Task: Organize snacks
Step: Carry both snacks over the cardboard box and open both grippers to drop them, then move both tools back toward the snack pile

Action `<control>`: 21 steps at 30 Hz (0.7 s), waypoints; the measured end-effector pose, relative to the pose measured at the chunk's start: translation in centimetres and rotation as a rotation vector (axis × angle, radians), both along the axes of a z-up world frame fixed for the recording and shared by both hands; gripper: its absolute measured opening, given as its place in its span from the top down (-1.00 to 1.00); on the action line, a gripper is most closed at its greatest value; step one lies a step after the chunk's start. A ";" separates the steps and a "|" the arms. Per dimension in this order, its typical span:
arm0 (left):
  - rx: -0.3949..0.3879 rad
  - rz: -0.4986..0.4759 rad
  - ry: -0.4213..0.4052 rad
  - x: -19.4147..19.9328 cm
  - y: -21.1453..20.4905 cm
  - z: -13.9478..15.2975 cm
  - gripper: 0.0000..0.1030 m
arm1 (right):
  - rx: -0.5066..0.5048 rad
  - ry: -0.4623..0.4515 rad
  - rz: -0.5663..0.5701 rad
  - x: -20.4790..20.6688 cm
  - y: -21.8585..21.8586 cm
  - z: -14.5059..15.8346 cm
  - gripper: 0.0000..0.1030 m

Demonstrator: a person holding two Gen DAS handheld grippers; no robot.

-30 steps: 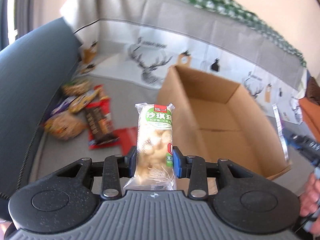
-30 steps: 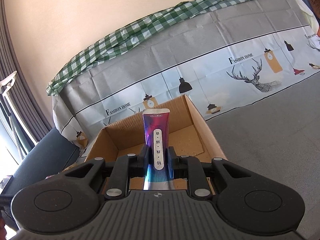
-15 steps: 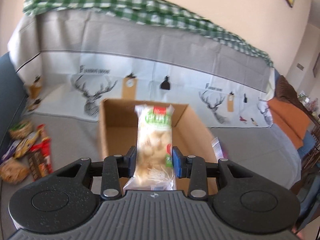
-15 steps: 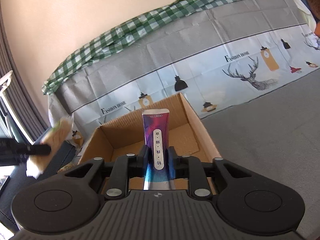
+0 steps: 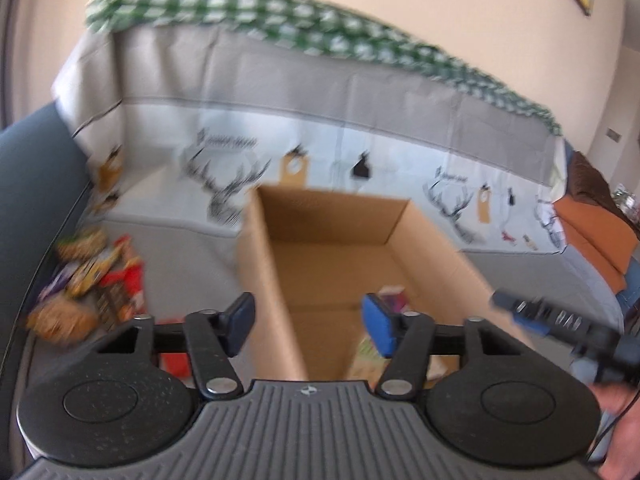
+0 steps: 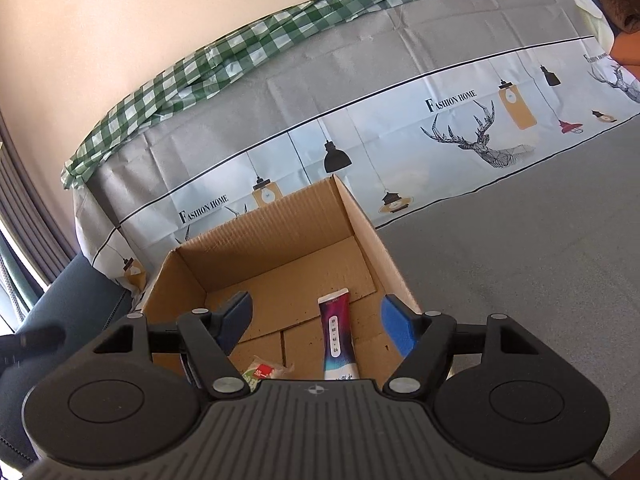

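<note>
Over the cardboard box [image 6: 280, 248], both grippers gape empty — the left gripper [image 5: 310, 322] in a motion-blurred view straddling the box's near wall. Below the right gripper [image 6: 316, 320], a purple snack tube [image 6: 338, 336] lies on the floor, beside a green-labelled packet [image 6: 262, 372] half hidden by the tool. More snacks [image 5: 88, 280] blur outside, left.

In the right wrist view, "FASHION HOME" is printed twice on the patterned cloth [image 6: 400, 128]: once at centre left of the frame, once toward the upper right, above the deer drawing. A purple packet [image 6: 338, 338] at lower centre carries a white strip of characters too small to read. The left wrist view is too blurred for any text.
</note>
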State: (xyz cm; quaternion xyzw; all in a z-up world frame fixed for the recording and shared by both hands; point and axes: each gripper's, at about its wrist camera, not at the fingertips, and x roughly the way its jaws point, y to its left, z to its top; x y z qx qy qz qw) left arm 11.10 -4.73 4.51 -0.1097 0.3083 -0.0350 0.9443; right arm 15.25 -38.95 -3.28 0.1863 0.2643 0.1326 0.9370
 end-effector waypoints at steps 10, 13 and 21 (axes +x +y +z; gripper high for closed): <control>-0.030 0.003 0.082 -4.2 6.5 -2.8 0.51 | -0.060 -0.004 0.007 -0.6 1.0 0.4 -0.41; -0.007 0.020 0.064 -4.5 8.5 -2.7 0.51 | -0.081 -0.008 0.013 -0.8 1.4 0.6 -0.20; 0.052 0.138 0.087 -4.8 14.1 -6.0 0.52 | -0.131 -0.007 0.040 -1.3 2.8 1.1 0.37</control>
